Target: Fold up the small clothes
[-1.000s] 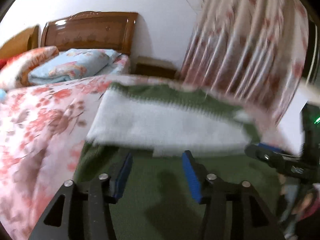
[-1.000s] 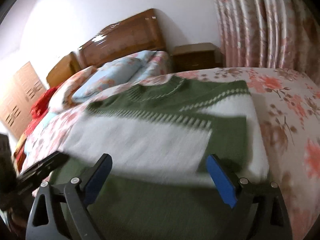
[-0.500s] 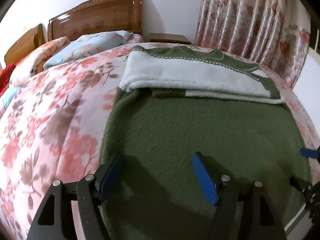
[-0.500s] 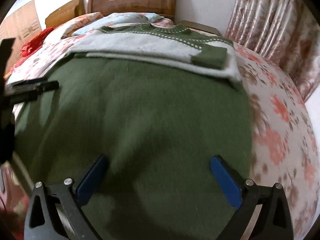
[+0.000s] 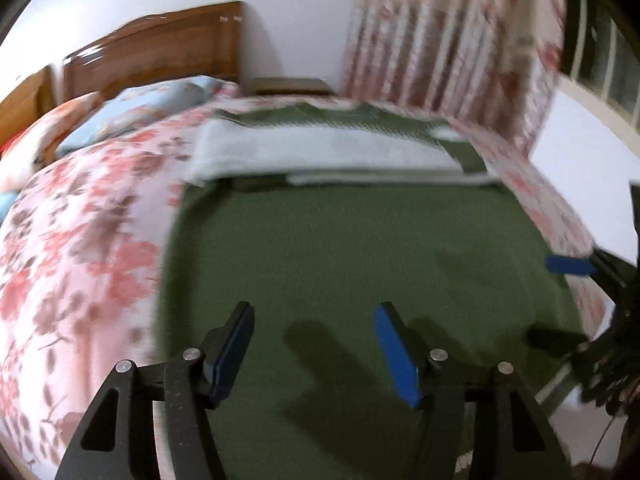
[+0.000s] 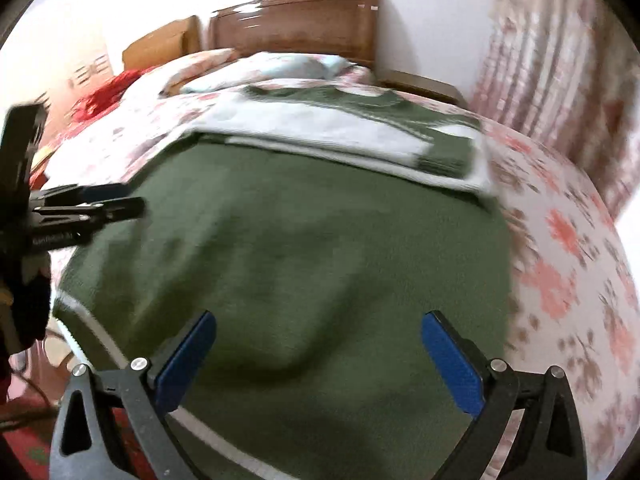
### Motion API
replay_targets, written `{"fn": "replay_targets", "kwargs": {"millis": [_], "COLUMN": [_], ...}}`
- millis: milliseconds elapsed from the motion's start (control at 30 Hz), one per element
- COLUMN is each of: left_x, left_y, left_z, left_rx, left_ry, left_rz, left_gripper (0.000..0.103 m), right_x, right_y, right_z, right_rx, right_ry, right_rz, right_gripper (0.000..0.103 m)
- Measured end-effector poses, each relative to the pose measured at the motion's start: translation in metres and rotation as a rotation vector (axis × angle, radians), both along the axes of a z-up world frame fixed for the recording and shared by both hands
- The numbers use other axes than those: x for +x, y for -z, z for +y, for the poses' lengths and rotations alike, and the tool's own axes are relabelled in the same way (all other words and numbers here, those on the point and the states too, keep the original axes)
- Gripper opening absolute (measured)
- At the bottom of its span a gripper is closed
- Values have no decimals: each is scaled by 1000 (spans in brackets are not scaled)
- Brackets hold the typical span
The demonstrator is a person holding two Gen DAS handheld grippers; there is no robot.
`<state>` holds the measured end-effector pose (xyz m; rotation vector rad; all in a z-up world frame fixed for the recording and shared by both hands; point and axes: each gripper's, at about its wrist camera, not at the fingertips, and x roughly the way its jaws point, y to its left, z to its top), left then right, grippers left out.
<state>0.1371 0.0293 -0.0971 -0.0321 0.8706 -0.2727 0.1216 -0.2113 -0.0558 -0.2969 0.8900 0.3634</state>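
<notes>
Your sweater lies flat on the bed, sleeves already crossed over the chest at the far end, so its green body is bare and ready for the lengthwise fold. Your left claw hangs above the near hem with nothing between its jaws, which have just been closing a little. Your right claw stands wide and empty over the same hem, spread to take the other corner.
</notes>
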Motion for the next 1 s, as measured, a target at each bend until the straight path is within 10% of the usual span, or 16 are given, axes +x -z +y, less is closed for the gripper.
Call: {"fn": "replay_targets", "kwargs": {"millis": [100, 467, 700, 1000], "left_x": [-3, -9, -10, -15], "left_y": [13, 22, 24, 24], "left_z": [-9, 9, 6, 15], "left_rx": [91, 63, 76, 66], "left_ry": [10, -25, -55, -36], "left_rz": [-41, -83, -71, -49], "left_gripper": [70, 75, 76, 77], "right_x": [3, -37, -42, -50], "right_y": [30, 22, 14, 27], "right_z": [21, -55, -5, -23], "right_rx": [-88, -56, -57, -60], "right_ry": [-59, -5, -81, -147], "right_rz": [50, 71, -41, 80], "right_gripper": [103, 103, 103, 103]}}
